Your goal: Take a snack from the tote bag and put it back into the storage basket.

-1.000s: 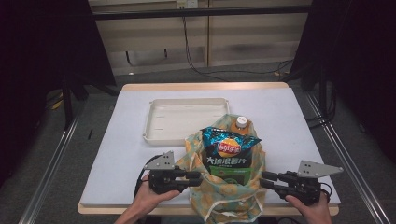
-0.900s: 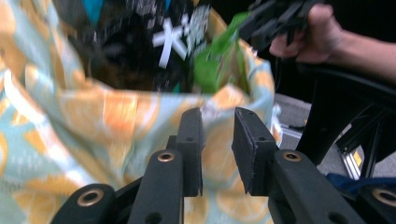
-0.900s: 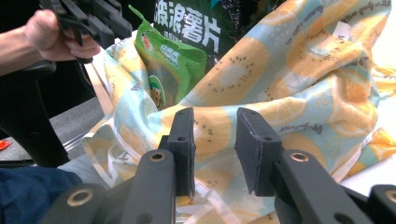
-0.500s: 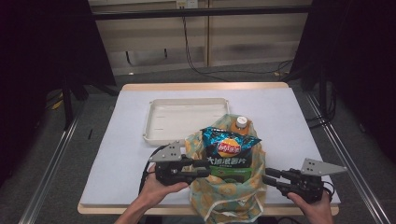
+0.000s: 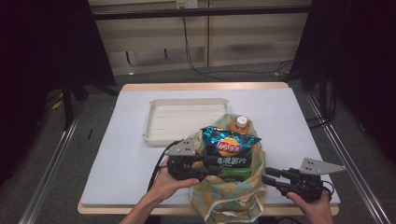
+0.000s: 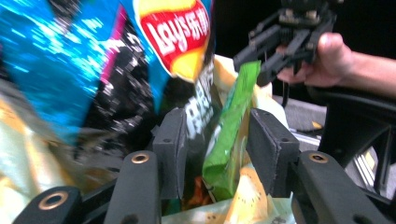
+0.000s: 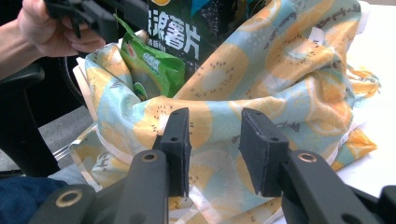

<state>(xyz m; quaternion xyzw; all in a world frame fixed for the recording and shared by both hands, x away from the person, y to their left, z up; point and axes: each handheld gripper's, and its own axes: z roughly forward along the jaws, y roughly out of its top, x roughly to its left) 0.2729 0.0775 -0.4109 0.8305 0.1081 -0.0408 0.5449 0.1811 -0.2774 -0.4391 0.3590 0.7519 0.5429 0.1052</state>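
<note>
While upright in the bag (image 5: 233, 198), chip packet (image 5: 227, 145) — long axis vertical, left tool (image 5: 211, 166) beside.

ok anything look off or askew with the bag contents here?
Nothing spilled or torn. The fruit-print bag is overstuffed: the blue chip bag sticks far out of its mouth, tilted, and a green packet is wedged beside it. The bag hangs over the table's near edge. The left claw is open around the green packet.
</note>
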